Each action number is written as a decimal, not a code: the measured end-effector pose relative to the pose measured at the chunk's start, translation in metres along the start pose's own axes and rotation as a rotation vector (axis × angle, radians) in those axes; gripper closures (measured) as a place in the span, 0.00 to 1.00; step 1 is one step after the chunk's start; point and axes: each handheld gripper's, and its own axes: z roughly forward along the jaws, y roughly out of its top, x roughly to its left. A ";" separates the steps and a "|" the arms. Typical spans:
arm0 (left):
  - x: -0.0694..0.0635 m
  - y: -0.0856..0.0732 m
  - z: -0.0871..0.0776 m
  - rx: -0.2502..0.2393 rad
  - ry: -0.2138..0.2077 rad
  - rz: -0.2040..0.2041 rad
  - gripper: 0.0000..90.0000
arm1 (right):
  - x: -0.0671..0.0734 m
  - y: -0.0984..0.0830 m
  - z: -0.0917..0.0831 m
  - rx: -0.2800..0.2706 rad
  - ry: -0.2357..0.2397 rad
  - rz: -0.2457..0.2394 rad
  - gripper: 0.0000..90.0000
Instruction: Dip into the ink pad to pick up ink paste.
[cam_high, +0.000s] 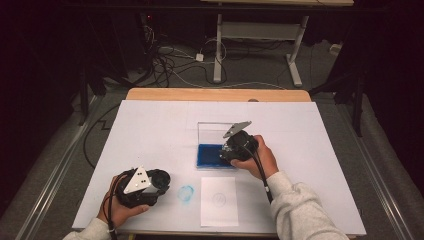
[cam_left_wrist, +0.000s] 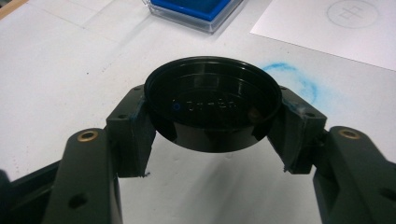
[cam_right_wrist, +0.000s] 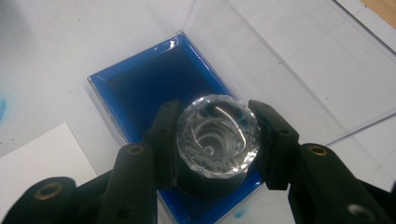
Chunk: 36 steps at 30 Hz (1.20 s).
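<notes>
stamp (cam_right_wrist: 217, 140): clear faceted knob, black base, clamped in right gripper (cam_right_wrist: 215, 144), over blue ink pad (cam_right_wrist: 149, 84) | black cap (cam_left_wrist: 212, 102): round, pinched in left gripper (cam_left_wrist: 212, 135) | embossed lettering, unreadable

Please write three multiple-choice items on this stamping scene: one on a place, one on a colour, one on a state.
1. Where is the right gripper?
A. Over the ink pad
B. Over the paper sheet
C. Off the table

2. What colour is the ink pad?
A. Red
B. Blue
C. Green

3. What is the left gripper doing?
A. Open, empty
B. Shut on a black cap
C. Shut on paper

Answers: 1 A, the clear-topped stamp it holds sits above the pad; 2 B, the pad is blue; 3 B, the black cap sits between its jaws.
</notes>
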 end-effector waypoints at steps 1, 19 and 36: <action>0.000 0.000 0.000 0.001 0.000 0.001 0.41 | 0.000 0.000 0.000 0.000 0.002 -0.001 0.63; -0.001 -0.001 -0.002 0.002 0.000 0.002 0.41 | -0.002 -0.003 -0.001 -0.007 0.009 0.008 0.63; 0.000 -0.001 -0.002 0.003 -0.002 -0.002 0.41 | 0.002 -0.002 -0.004 0.006 -0.009 -0.029 0.63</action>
